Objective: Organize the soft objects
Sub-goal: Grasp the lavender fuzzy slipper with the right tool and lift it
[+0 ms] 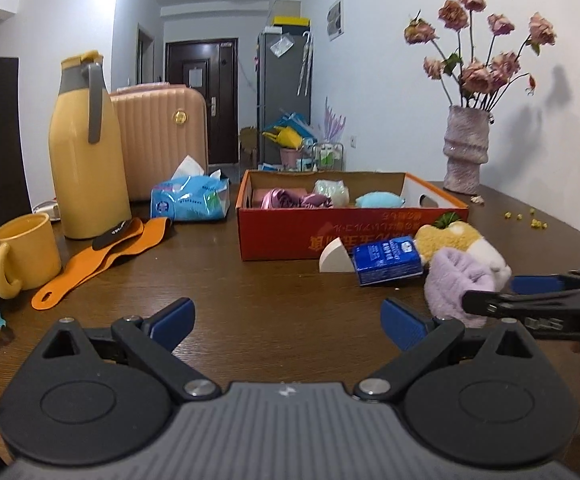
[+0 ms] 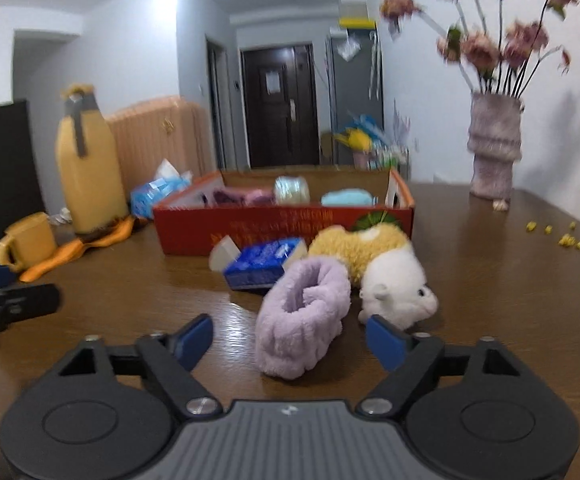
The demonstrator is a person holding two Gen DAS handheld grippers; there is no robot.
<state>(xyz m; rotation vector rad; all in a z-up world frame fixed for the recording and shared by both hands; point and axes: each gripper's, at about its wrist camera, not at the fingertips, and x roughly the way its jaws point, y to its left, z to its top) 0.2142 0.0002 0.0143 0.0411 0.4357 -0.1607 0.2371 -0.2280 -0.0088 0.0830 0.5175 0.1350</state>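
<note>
Currently: purple fuzzy band [image 2: 304,316] lies before red box [image 2: 282,228], between spread right tongs [image 2: 290,340], likely for pickup; left tongs [image 1: 288,322] spread, idle.

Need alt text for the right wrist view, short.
Open right gripper closes in on a fluffy lilac scrunchie on a brown table, beside a plush hamster and a blue tissue pack. Behind stands a red cardboard box holding soft items.
</note>
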